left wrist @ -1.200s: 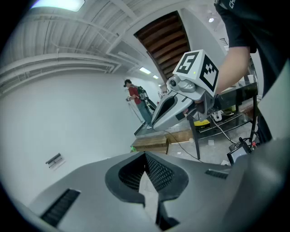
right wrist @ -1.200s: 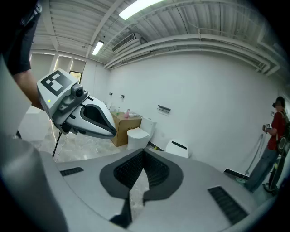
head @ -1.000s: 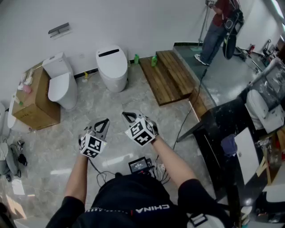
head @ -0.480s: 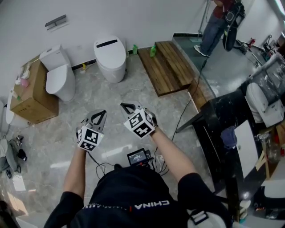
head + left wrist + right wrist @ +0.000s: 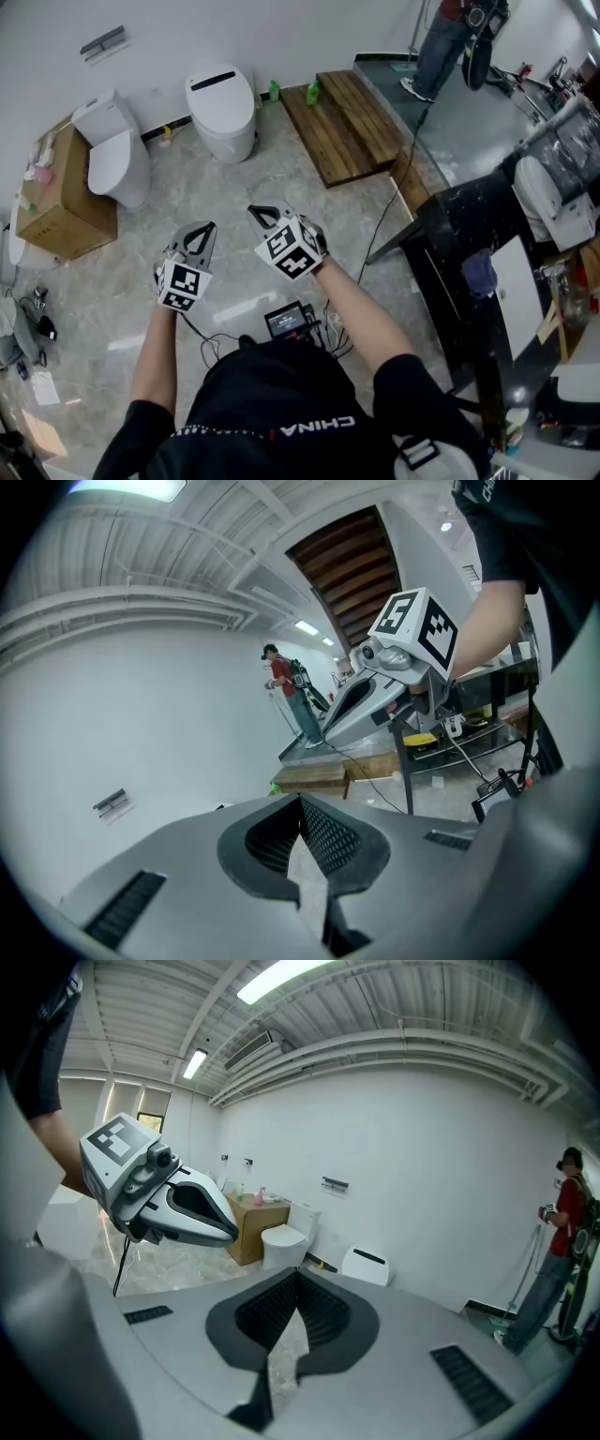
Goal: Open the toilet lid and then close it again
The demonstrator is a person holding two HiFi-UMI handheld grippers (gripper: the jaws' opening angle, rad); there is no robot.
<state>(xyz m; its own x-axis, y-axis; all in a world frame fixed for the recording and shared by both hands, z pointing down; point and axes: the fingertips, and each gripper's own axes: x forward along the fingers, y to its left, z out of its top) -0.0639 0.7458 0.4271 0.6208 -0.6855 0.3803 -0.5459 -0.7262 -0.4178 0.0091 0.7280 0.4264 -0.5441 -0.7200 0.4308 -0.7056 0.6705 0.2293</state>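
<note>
Two white toilets stand by the far wall, lids down: a tank model (image 5: 117,159) (image 5: 284,1241) at the left and a rounded tankless one (image 5: 223,111) (image 5: 367,1265) to its right. My left gripper (image 5: 206,227) (image 5: 301,801) and right gripper (image 5: 253,211) (image 5: 298,1275) hang side by side over the marble floor, well short of both toilets. Both are shut with nothing between the jaws. Each gripper view also catches the other gripper: the right gripper (image 5: 342,719) and the left gripper (image 5: 220,1232).
A cardboard box (image 5: 56,202) with small bottles stands left of the tank toilet. A wooden platform (image 5: 342,127) and green bottles (image 5: 312,93) lie at the back right. A black table (image 5: 469,272) is at right, a small screen with cables (image 5: 289,321) at my feet. A person (image 5: 450,42) stands far off.
The head view has drifted, so toilets, box and platform sit a little higher and further left in it. Both grippers stay shut and side by side.
</note>
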